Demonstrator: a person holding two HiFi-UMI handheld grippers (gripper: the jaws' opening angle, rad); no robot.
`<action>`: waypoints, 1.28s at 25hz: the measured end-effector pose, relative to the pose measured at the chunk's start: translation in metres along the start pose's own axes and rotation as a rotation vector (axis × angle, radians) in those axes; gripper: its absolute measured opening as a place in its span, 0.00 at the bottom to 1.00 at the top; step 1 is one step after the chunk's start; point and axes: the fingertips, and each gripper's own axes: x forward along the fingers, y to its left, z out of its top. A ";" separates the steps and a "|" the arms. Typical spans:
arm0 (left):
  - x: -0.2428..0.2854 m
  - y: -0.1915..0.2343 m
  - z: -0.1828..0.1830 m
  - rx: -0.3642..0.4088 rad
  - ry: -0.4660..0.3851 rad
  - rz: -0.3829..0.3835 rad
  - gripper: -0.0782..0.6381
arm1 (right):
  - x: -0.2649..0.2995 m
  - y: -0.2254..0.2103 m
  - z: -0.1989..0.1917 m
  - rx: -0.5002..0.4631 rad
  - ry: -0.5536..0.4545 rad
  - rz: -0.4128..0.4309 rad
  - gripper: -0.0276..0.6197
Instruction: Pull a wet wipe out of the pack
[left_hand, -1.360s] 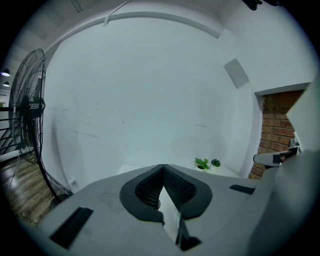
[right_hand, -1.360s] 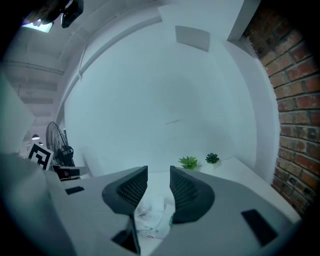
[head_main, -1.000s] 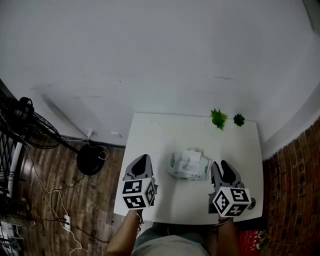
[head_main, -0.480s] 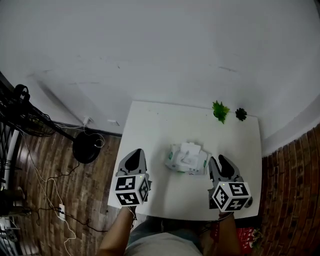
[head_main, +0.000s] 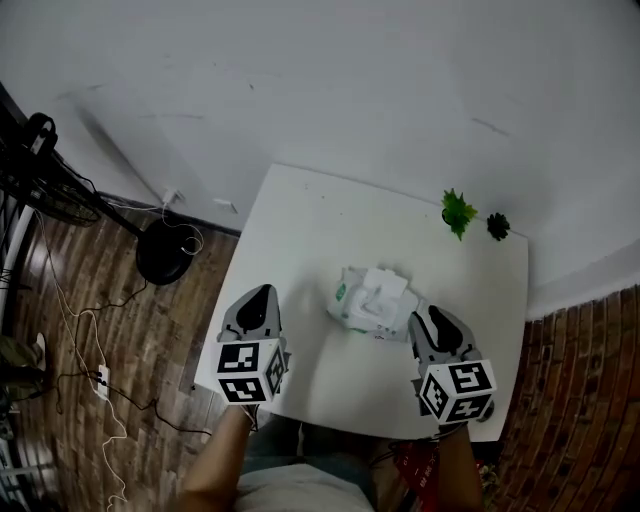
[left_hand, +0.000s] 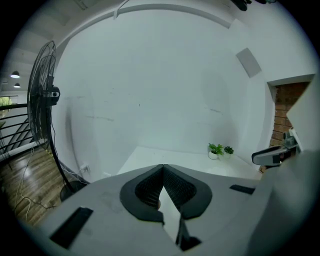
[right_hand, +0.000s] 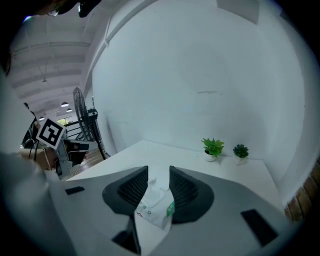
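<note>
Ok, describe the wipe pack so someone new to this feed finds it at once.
Find the white table against the wall. Near its middle, well short of the two small potted plants at the far right edge, lies the wet wipe pack. It alone is a soft, white, crumpled packet with green markings.

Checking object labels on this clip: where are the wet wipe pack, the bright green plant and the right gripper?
wet wipe pack (head_main: 372, 302), head view, its top face.
bright green plant (head_main: 459, 210), head view, its leaves.
right gripper (right_hand: 158, 175), right gripper view, gap between its fingertips.
</note>
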 end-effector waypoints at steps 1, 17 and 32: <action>0.000 0.000 -0.003 0.005 0.003 0.000 0.11 | 0.003 0.002 -0.003 -0.016 0.013 0.013 0.25; -0.004 0.041 -0.047 -0.037 0.052 0.083 0.11 | 0.056 0.027 -0.040 -0.257 0.197 0.181 0.23; -0.007 0.055 -0.056 -0.034 0.063 0.094 0.11 | 0.095 0.036 -0.063 -0.454 0.362 0.286 0.20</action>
